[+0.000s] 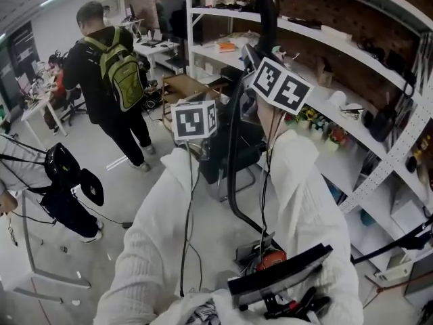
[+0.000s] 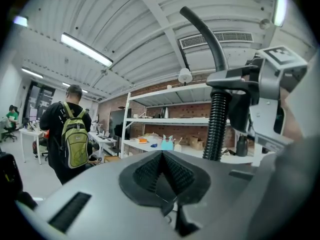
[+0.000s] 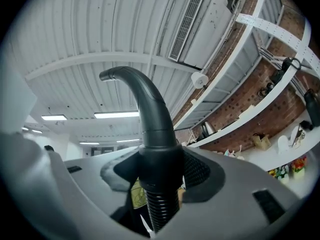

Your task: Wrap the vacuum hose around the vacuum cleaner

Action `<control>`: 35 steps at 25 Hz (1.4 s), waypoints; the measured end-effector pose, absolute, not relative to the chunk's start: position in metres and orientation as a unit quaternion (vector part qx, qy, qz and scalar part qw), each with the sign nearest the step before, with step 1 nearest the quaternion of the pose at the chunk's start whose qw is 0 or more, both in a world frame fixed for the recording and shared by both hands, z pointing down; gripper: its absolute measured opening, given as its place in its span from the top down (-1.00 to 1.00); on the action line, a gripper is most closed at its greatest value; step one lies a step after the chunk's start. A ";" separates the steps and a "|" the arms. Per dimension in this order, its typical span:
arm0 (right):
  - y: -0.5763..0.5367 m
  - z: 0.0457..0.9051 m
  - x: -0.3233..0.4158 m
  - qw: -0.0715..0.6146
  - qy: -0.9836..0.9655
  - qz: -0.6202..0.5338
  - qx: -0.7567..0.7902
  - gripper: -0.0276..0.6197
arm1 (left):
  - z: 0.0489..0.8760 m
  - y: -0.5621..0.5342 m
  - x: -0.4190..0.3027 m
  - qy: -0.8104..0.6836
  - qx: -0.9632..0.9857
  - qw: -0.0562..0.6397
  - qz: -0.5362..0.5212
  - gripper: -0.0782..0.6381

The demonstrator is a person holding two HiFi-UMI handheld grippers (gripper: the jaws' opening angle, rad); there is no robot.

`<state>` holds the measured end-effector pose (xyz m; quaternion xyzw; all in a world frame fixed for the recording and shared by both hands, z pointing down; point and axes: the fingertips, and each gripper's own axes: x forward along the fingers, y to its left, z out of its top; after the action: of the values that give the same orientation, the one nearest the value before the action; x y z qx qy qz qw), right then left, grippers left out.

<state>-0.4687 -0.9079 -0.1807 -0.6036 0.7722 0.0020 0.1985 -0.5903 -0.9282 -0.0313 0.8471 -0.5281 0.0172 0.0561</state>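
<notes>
The black vacuum hose (image 1: 233, 154) rises from the floor between my sleeves to a curved rigid end (image 1: 267, 15) above the grippers. My right gripper (image 1: 258, 59) is held high and shut on the hose; in the right gripper view its jaws (image 3: 160, 159) clamp the smooth cuff (image 3: 159, 144) just above the ribbed part. The left gripper (image 1: 195, 120) is raised beside it, a little lower and left, apart from the hose. Its jaws (image 2: 162, 156) are shut with nothing between them. A red and black body, apparently the vacuum cleaner (image 1: 272, 259), lies low, mostly hidden.
A person with a green backpack (image 1: 111, 80) stands at the left rear, facing away. White shelving (image 1: 352, 53) with small items runs along the right. A black chair (image 1: 226, 147) stands ahead, a black stand (image 1: 64, 168) with cables at the left.
</notes>
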 end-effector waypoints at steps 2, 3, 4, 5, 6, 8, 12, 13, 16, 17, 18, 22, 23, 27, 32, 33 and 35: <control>-0.925 -0.180 -0.471 0.195 0.776 0.004 -0.599 0.17 | -0.031 -0.944 -0.587 -0.524 0.849 0.060 0.012 0.78; -0.934 -0.181 -0.473 0.200 0.779 0.003 -0.594 0.17 | -0.030 -0.952 -0.587 -0.524 0.849 0.062 0.010 0.78; -0.943 -0.182 -0.477 0.208 0.782 0.002 -0.587 0.17 | -0.029 -0.961 -0.590 -0.527 0.848 0.061 0.011 0.78; -0.952 -0.183 -0.483 0.217 0.786 -0.002 -0.579 0.17 | -0.026 -0.970 -0.595 -0.532 0.845 0.060 0.014 0.78; -0.962 -0.181 -0.490 0.225 0.791 -0.006 -0.569 0.17 | -0.022 -0.980 -0.601 -0.538 0.841 0.058 0.019 0.78; -0.987 -0.170 -0.507 0.230 0.801 -0.014 -0.553 0.17 | -0.009 -1.003 -0.616 -0.552 0.831 0.057 0.037 0.78; -1.033 -0.099 -0.541 0.214 0.817 -0.042 -0.533 0.17 | 0.032 -1.039 -0.651 -0.576 0.814 0.063 0.044 0.78; -1.041 -0.069 -0.550 0.207 0.820 -0.059 -0.530 0.17 | 0.050 -1.044 -0.659 -0.579 0.811 0.070 0.041 0.78; -1.057 0.042 -0.566 0.185 0.822 -0.117 -0.525 0.17 | 0.120 -1.055 -0.669 -0.585 0.803 0.094 0.061 0.78; -1.057 0.080 -0.569 0.181 0.820 -0.141 -0.523 0.17 | 0.148 -1.056 -0.669 -0.584 0.801 0.110 0.070 0.78; -1.053 0.117 -0.571 0.181 0.816 -0.171 -0.521 0.17 | 0.175 -1.055 -0.668 -0.581 0.800 0.130 0.078 0.78; -1.016 0.223 -0.572 0.175 0.786 -0.284 -0.520 0.18 | 0.250 -1.027 -0.664 -0.570 0.793 0.183 0.118 0.78; -1.004 0.239 -0.572 0.164 0.783 -0.296 -0.522 0.18 | 0.261 -1.016 -0.661 -0.567 0.793 0.187 0.123 0.78; -0.941 0.271 -0.587 0.121 0.783 -0.302 -0.530 0.18 | 0.289 -0.952 -0.667 -0.556 0.797 0.206 0.113 0.78; -0.848 0.264 -0.616 0.086 0.801 -0.297 -0.512 0.18 | 0.290 -0.853 -0.678 -0.555 0.796 0.219 0.104 0.78; -0.830 0.266 -0.620 0.081 0.803 -0.300 -0.509 0.18 | 0.293 -0.834 -0.680 -0.555 0.795 0.221 0.107 0.78; -0.795 0.272 -0.626 0.072 0.804 -0.307 -0.504 0.18 | 0.299 -0.800 -0.686 -0.557 0.791 0.228 0.111 0.78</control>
<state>-0.6260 -0.7951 0.2724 -0.5036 0.8045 -0.3066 0.0725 -0.6865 -0.8002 0.2989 0.7907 -0.5573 0.1105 0.2281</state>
